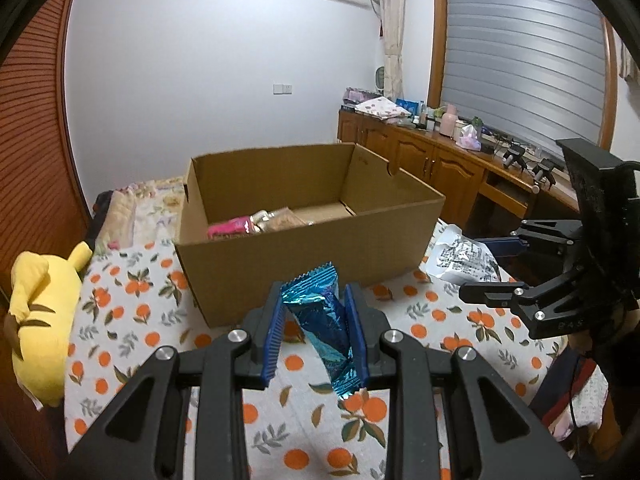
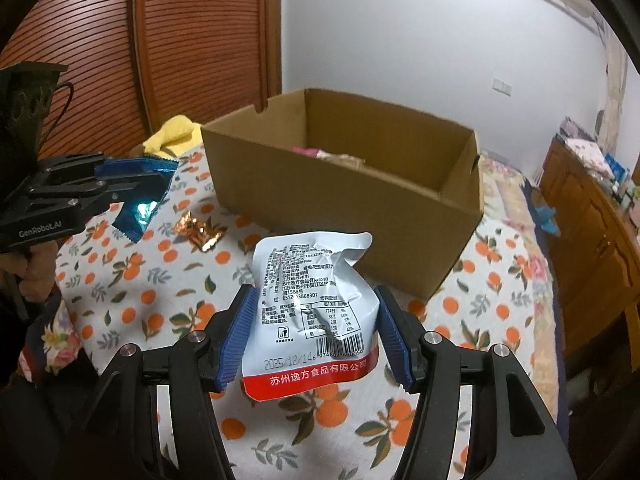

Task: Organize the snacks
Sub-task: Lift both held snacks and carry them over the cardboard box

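My left wrist view looks down along its jaws, close above the bedspread, facing the cardboard box. My right wrist view does likewise from the right. Both share the box and each other's gripper.

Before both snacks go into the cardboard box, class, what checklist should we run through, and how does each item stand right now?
1. Left gripper shut on the blue foil packet: ok.
2. Right gripper clamped on the white pouch: ok.
3. Cardboard box open at the top: ok.
4. Free floor inside the box beside the pink packet: ok.
5. All snacks gathered: not ok, an orange foil candy lies on the patterned cloth.
6. Firmness of the grip on the pouch: cannot tell.
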`<state>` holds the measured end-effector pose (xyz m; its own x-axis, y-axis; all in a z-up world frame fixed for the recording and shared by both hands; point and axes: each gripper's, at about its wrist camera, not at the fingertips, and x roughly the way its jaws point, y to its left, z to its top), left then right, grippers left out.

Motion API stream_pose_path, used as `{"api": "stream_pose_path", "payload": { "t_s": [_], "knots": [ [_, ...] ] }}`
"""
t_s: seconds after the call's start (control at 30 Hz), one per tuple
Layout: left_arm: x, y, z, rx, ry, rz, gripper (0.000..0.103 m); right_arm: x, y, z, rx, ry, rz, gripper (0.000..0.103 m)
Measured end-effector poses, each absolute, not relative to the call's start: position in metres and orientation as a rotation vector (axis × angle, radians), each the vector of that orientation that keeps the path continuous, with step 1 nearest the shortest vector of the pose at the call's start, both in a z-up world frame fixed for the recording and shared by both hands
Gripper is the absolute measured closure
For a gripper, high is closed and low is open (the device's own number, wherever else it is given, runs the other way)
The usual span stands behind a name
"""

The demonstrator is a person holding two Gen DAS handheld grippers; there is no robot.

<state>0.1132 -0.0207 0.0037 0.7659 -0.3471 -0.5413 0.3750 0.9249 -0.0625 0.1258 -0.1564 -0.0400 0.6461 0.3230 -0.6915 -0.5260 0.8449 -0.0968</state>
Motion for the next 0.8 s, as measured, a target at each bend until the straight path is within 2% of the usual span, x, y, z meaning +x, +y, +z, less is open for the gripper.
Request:
{"api": "stream_pose_path", "payload": {
  "t_s": [0.4,0.8],
  "knots": [
    [0.146,-0.02,0.032,0.095,0.535,-0.37,0.076,0.145,-0.137,-0.007,-0.342,0.652,0.494,0.042],
    [0.188,-0.011,0.033,0.121,0.578,-0.32,0.076,0.178,-0.126,0.009,-0.31,0.627,0.487,0.042]
  ]
}}
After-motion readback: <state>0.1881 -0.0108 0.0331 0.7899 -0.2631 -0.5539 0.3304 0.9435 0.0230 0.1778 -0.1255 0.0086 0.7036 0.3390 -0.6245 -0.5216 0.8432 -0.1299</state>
